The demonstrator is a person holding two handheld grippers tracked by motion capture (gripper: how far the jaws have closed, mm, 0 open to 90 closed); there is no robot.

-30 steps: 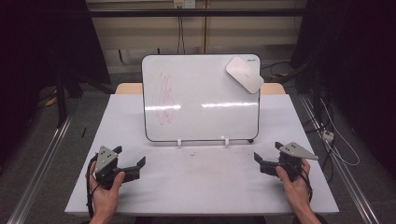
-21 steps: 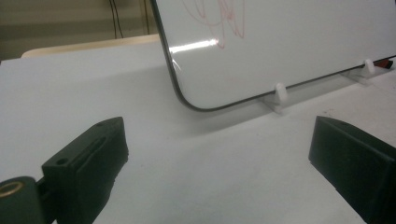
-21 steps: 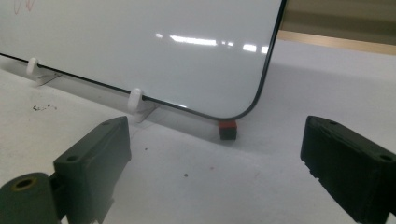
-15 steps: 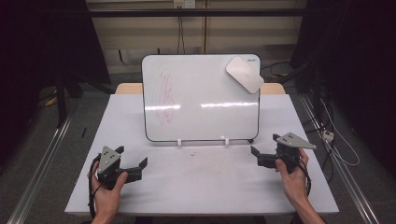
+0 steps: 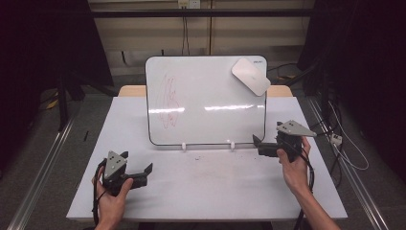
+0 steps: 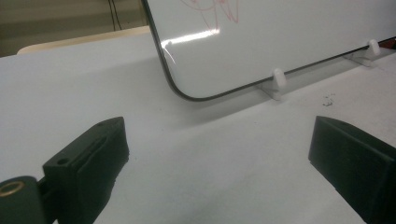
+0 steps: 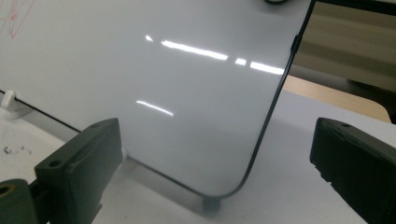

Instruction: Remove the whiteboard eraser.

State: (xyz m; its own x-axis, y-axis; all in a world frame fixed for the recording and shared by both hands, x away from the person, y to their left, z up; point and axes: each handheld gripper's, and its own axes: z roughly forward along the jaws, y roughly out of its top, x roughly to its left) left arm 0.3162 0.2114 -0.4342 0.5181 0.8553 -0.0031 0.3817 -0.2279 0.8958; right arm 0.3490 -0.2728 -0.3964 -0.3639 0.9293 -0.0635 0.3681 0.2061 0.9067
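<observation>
Whiteboard upright on stands at the bench's middle, eraser on its upper right corner, left tool before it — right tool near its lower right corner.

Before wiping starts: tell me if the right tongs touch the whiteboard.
Apart. The right gripper view shows the right tongs open, with bare table between them and the whiteboard.

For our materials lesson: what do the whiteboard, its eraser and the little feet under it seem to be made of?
Whiteboard: glossy coated panel, probably melamine or enamelled steel, since it mirrors the lights in streaks; thin dark rim. Eraser: matte pale plastic shell, clinging to the face, perhaps magnetically. Feet: smooth white plastic clips, by their rounded moulded look.
</observation>
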